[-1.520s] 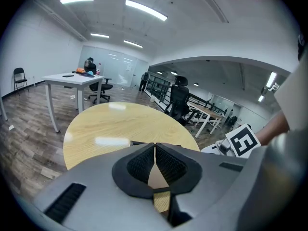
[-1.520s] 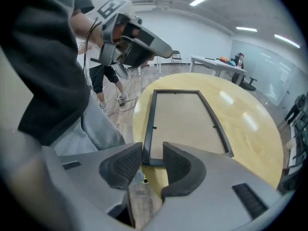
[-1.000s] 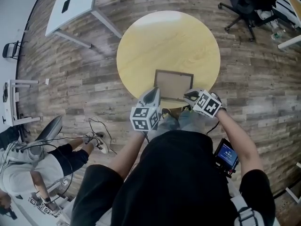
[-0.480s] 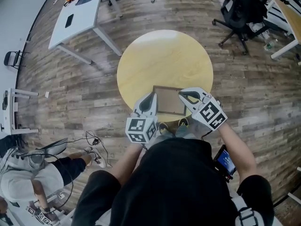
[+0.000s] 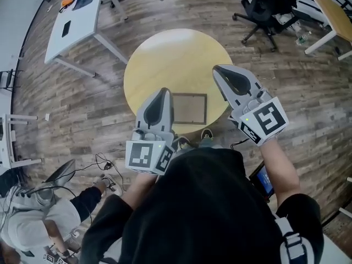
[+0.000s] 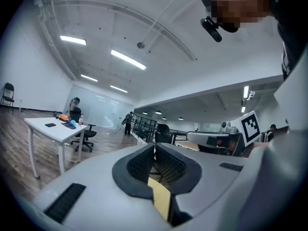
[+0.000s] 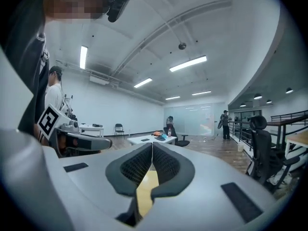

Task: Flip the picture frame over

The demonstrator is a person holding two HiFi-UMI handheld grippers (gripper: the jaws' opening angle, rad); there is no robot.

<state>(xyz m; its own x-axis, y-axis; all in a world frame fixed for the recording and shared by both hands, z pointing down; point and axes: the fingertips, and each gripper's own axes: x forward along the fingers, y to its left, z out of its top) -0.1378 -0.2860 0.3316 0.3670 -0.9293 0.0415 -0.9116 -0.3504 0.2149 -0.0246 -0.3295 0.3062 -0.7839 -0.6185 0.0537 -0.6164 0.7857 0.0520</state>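
The picture frame (image 5: pixel 188 108) lies flat on the round light-wood desk (image 5: pixel 165 54), close to the desk's near edge, with a dark border around a brown panel facing up. Neither gripper touches it. The left gripper (image 5: pixel 163 90) is held above the desk's near-left edge; in the head view its body overlaps the frame's left side. The left gripper view shows its fingers (image 6: pixel 144 162) closed tip to tip with nothing between them. The right gripper (image 5: pixel 216 68) is held above the desk's near-right edge, beyond the frame's right side. The right gripper view shows its fingers (image 7: pixel 166 165) closed as well, tips meeting and empty. Both grippers point level across the room, roughly side by side, with the frame between them as seen from the head. A marker cube (image 5: pixel 148 155) sits at the rear of the left gripper. A white table (image 5: pixel 74 18) stands beyond the desk at the far left, and an office chair (image 5: pixel 264 4) at the far right, on a wood-plank floor (image 5: pixel 308 92)
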